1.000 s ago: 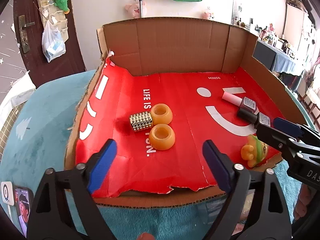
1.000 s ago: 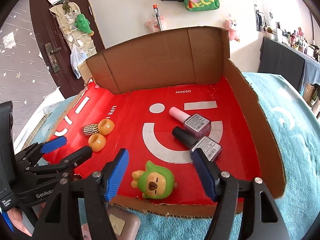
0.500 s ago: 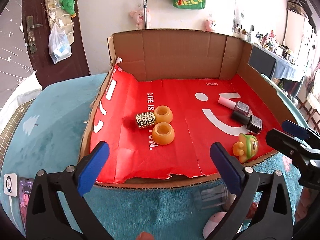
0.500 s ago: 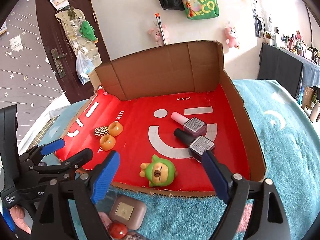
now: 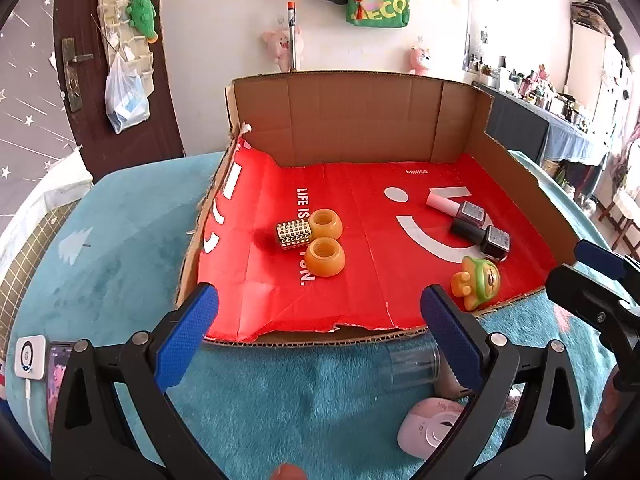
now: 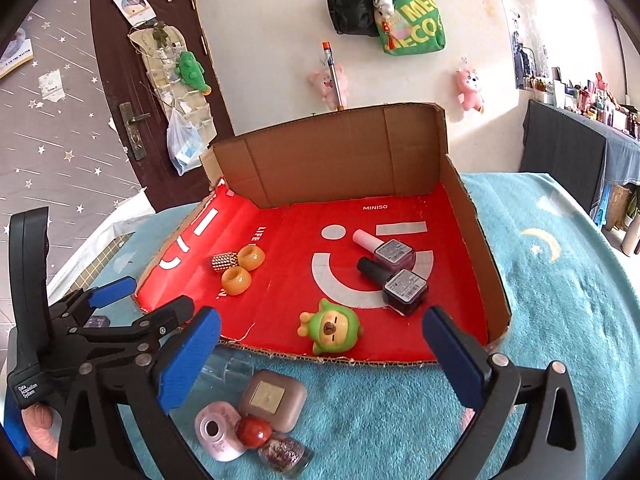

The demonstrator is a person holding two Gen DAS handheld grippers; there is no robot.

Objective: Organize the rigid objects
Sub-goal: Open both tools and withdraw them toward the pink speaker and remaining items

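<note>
I see a dark door (image 6: 132,92) at left with an organiser (image 6: 176,80) and plastic bag (image 6: 184,144) hanging on it. A green tote (image 6: 416,20) and black backpack (image 6: 352,8) hang on the wall (image 6: 272,40)

Green toy (image 6: 331,331), two polish bottles (image 6: 394,276) in cardboard tray (image 6: 476,240)

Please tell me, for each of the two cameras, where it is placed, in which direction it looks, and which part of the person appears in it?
Left wrist: on the left claw, looking down and forward into the cardboard tray; no person visible.
Right wrist: on the right claw, facing the same tray from further right; a hand shows at lower left.
Shared: both show the green toy, nail polish bottles and orange rings.
</note>
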